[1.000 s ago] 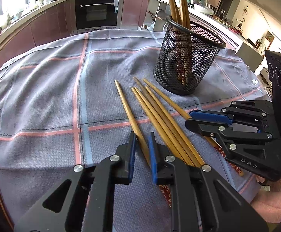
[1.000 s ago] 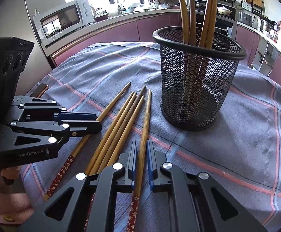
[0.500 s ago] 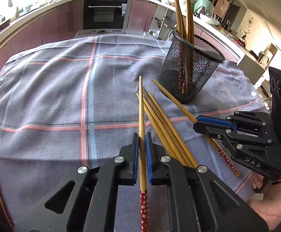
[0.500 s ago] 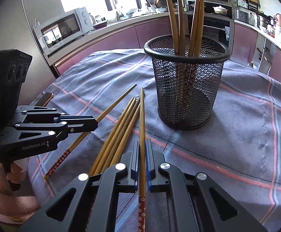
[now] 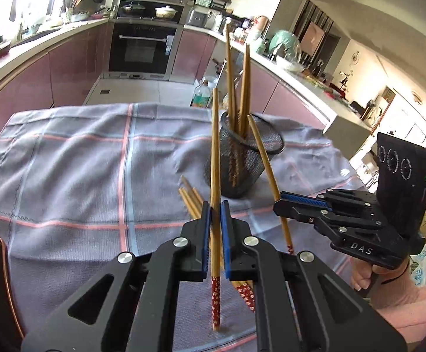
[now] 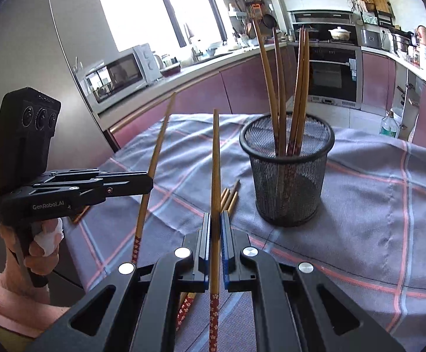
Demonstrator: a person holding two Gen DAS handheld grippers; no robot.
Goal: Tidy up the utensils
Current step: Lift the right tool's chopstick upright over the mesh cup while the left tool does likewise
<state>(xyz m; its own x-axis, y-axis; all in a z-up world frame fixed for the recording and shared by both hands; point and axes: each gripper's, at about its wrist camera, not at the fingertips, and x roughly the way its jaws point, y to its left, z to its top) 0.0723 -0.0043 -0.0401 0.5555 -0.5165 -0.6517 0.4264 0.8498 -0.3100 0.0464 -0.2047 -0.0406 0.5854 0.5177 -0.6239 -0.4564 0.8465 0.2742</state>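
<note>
Two chopsticks up in the air right now, one per side. Left hand-held gripper (image 5: 216,214) pinched onto a bamboo chopstick (image 5: 214,158), clamped just above the red patterned end, bare tip pointing up and away. Right hand-held gripper (image 6: 216,226) doing the same with its own chopstick (image 6: 214,170), same sort of grip spot. Mesh cup (image 6: 287,173) sitting on the checked cloth (image 6: 389,205) over the desk, already holding a few sticks upright. A small bunch of loose chopsticks (image 6: 230,199) lying flat just beside the cup.

Handling guess: super light, stiff, kinda slick lacquer, so prone to swivelling between flat pads. Probably best grabbed near the thicker patterned end, then dropped into the cup patterned end first like the ones inside.
</note>
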